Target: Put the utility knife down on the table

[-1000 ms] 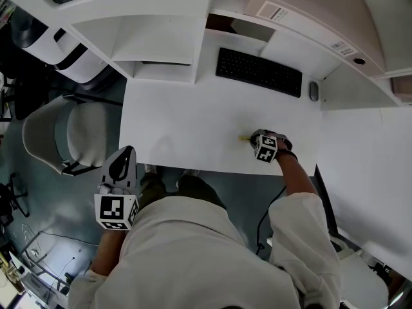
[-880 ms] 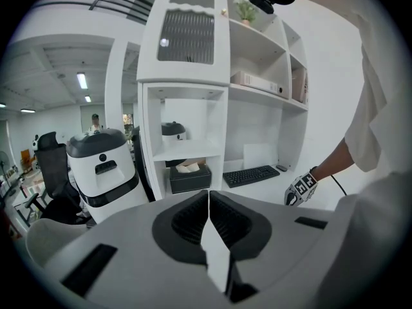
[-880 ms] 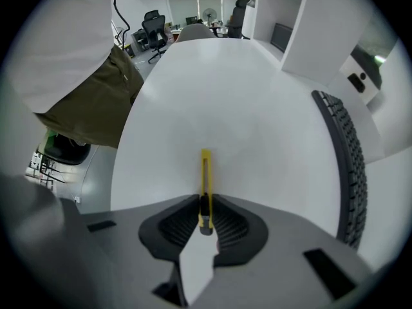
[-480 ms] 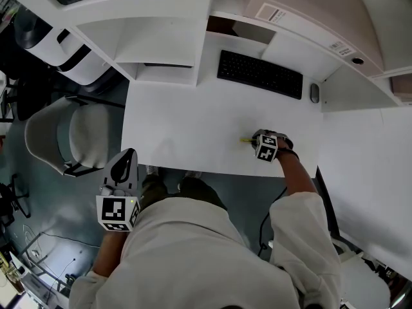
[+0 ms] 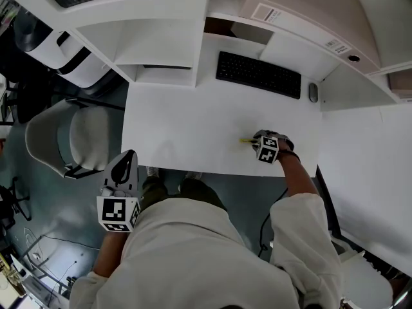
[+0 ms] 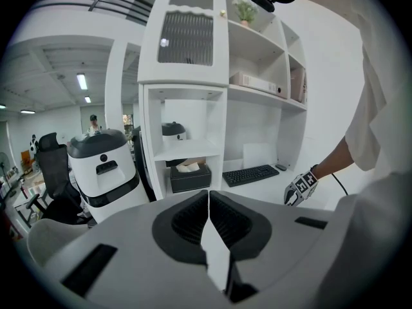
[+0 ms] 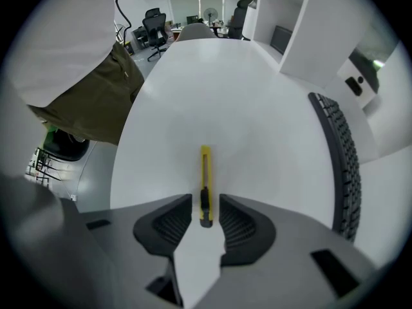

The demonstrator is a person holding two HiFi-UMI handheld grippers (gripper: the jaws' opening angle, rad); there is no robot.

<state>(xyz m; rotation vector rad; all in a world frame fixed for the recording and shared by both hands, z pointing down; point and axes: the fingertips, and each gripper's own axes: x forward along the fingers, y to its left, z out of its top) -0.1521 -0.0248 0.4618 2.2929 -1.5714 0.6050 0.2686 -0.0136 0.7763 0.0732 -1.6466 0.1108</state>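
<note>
Right tongs [image 7: 206, 206] point straight down at the surface [image 5: 180, 121], jaws spreading at this moment. Utility knife [image 7: 205, 182] sits between them, but neither pad presses on it: there is a gap on each side. The knife is yellow with a black slider and lies flat on the white surface. Its rear end is between the pads and its front end sticks out past the tips. In the right gripper view it runs roughly parallel to the keyboard [image 5: 258, 73]. In the head view it is well apart from the keyboard, on the person's side, under the keyboard's right half and near the surface's front edge.

Left tongs [image 6: 208, 196] are pressed together, tips meeting, nothing between them. They are off the surface, far left of the keyboard and much nearer the person, held above the floor [image 5: 38, 237].

Mouse [image 5: 313, 92] lies just right of the keyboard. Grey chair [image 5: 64, 137] stands well left of the keyboard, past the surface's left edge. White shelf unit [image 5: 161, 44] stands left of and behind the keyboard. The person wears a white top [image 5: 193, 256].
</note>
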